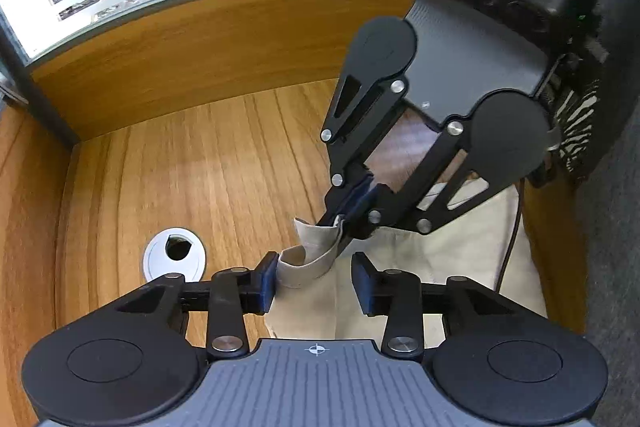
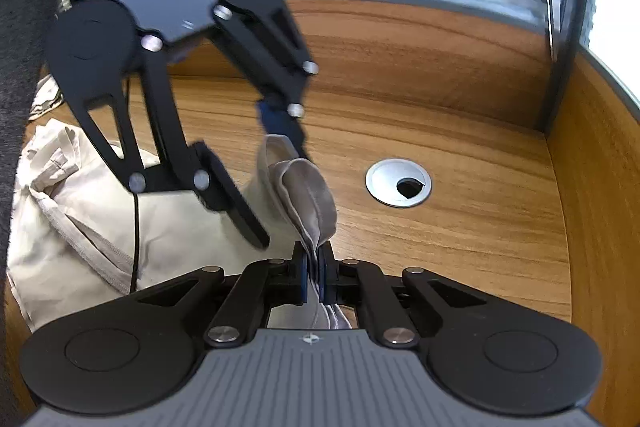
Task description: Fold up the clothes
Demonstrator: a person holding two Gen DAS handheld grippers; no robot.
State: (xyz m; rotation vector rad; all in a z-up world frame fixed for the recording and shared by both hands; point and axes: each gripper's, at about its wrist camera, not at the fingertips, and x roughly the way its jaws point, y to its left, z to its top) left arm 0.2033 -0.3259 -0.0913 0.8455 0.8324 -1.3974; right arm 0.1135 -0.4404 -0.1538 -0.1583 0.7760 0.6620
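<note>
A beige garment (image 1: 440, 255) lies crumpled on the wooden desk (image 1: 200, 167), reaching to the desk's edge. A folded hem of it (image 1: 308, 255) is lifted off the desk. My right gripper (image 1: 352, 211) comes in from the upper right and is shut on that hem. In the right wrist view the same gripper (image 2: 314, 267) pinches the grey-beige hem (image 2: 308, 195) between its blue pads. My left gripper (image 1: 316, 281) stands open; the hem's loop lies between its fingers, against the left pad (image 1: 269, 281). From the right wrist the left gripper (image 2: 256, 167) also shows open around the cloth (image 2: 80, 207).
A round silver cable grommet (image 1: 175, 255) (image 2: 398, 183) sits in the desk beside the hem. A thin black cable (image 1: 510, 247) (image 2: 134, 247) crosses the garment. Wooden partition walls with frosted glass enclose the desk's back and sides. Grey carpet (image 1: 616, 227) lies beyond the desk's edge.
</note>
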